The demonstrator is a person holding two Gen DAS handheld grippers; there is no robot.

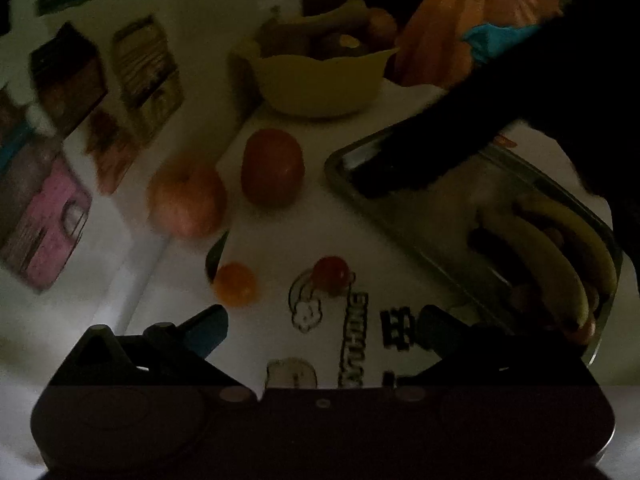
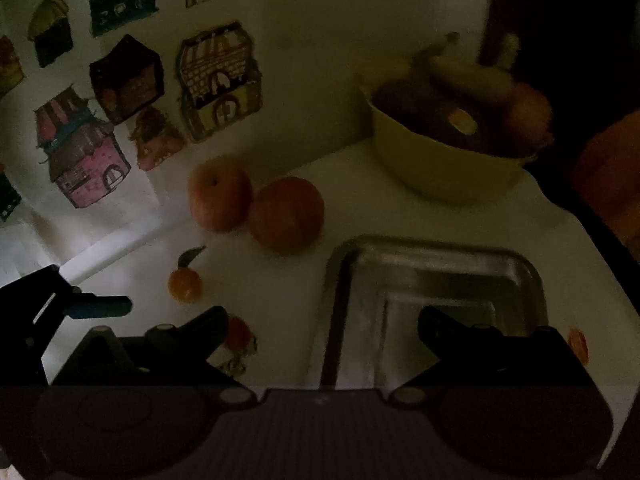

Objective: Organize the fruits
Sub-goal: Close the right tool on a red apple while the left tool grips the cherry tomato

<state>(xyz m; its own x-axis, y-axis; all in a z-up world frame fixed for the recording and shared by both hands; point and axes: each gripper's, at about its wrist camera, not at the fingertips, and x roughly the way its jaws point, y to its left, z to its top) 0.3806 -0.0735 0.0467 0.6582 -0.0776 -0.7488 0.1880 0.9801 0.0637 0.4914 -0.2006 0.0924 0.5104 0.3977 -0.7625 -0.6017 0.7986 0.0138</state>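
My left gripper [image 1: 322, 328] hangs open and empty over the white table, just short of a small mandarin with a leaf [image 1: 236, 284] and a small red fruit [image 1: 332, 274]. Farther back lie a pale apple [image 1: 188, 200] and a red round fruit [image 1: 272, 166]. A metal tray [image 1: 334, 168] on the right holds bananas [image 1: 552, 256]. My right gripper [image 2: 322, 328] is open and empty above the tray [image 2: 336, 264]. The right wrist view also shows the mandarin [image 2: 184, 284], apple [image 2: 220, 198] and red round fruit [image 2: 286, 214].
A yellow bowl [image 1: 320, 88] [image 2: 440, 176] with bananas and dark fruit stands at the back. House drawings [image 2: 216, 80] cover the wall on the left. A person in orange [image 1: 452, 24] is at the back right. Stickers [image 1: 352, 340] mark the tabletop. The scene is dim.
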